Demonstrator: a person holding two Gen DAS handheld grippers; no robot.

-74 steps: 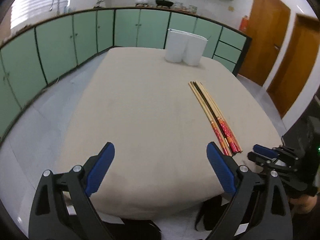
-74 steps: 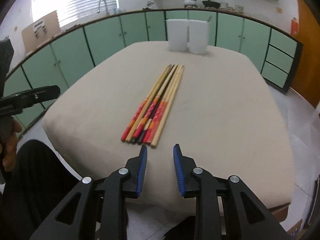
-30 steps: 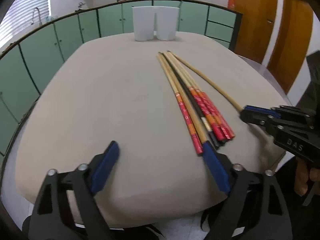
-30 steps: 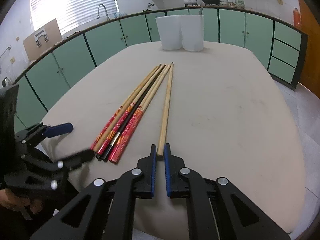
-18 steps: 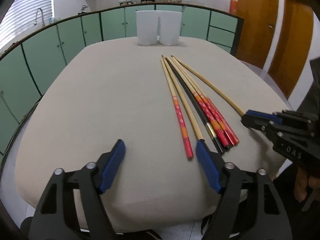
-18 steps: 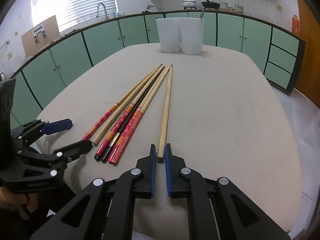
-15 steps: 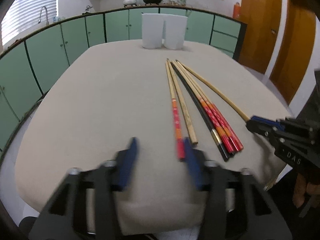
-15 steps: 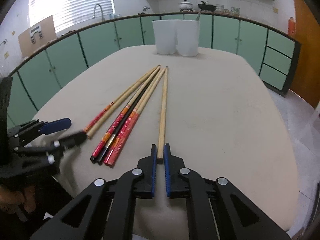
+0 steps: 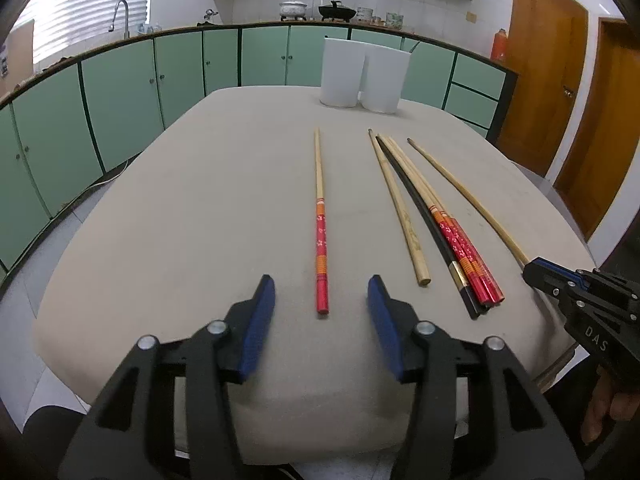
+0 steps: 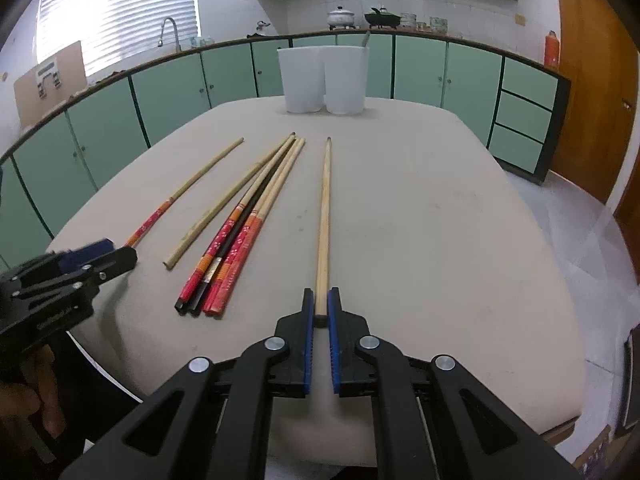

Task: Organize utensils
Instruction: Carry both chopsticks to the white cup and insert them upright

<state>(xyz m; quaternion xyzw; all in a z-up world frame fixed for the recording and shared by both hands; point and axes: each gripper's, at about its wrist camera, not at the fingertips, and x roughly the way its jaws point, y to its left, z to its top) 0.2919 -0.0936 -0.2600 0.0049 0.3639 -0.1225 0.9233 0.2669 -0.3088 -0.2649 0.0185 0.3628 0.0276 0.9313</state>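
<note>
The letters "DAS" can be read in white on the black body of the right gripper (image 9: pixel 534 274), seen from the left wrist camera. The left gripper (image 10: pixel 96 258) has white letters on its body too, but they are too blurry to read.

Our left gripper (image 9: pixel 321 298) sits low and level with its blue pads (image 9: pixel 259 318) spread wide apart, nothing between them. Our right gripper (image 10: pixel 320 309) is clamped down tight, pads (image 10: pixel 308 344) nearly parallel, pinching the near end of a plain chopstick (image 10: pixel 324 216). Both point forward, side by side.
</note>
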